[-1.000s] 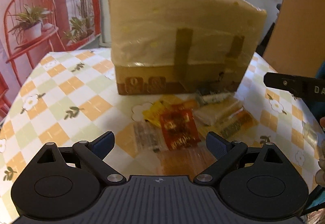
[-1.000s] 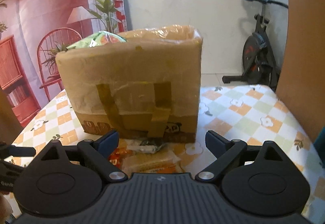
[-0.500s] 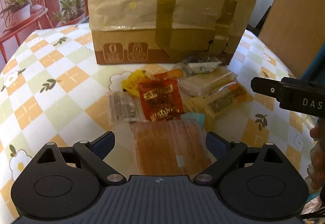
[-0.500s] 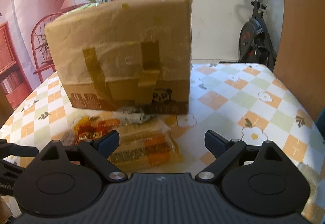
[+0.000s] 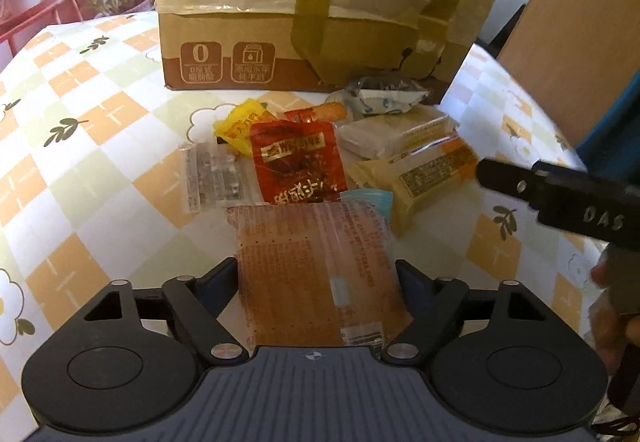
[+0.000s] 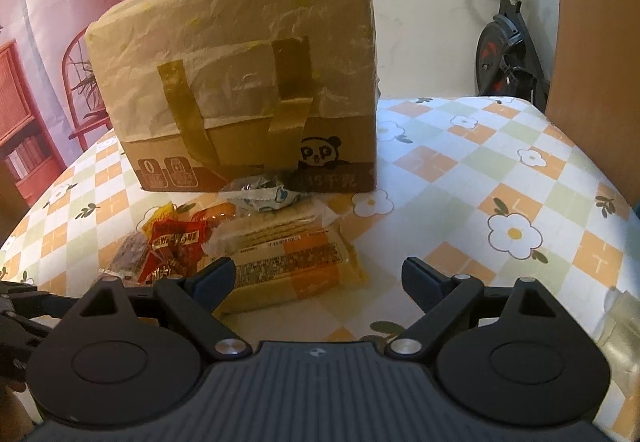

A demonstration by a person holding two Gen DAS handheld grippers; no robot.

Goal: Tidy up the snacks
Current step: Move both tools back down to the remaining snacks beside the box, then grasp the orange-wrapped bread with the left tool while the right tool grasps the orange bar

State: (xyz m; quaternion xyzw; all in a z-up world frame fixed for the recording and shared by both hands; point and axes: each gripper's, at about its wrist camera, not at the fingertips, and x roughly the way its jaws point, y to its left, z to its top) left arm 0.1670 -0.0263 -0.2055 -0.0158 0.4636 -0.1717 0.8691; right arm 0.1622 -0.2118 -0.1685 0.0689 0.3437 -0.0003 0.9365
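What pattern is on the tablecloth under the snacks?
The tablecloth has orange, pale green and white checks with white flowers and small leaves, clearest in the right wrist view.

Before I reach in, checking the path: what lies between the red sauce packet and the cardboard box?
In the left wrist view, a yellow packet and an orange sausage stick lie between the red sauce packet and the cardboard box.

Red sachet [image 5: 298, 161], orange-green checked tablecloth [image 5: 100, 145]

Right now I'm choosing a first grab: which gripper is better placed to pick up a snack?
Left. The left gripper is open with the orange packet between its fingers; the right gripper is open over tablecloth.
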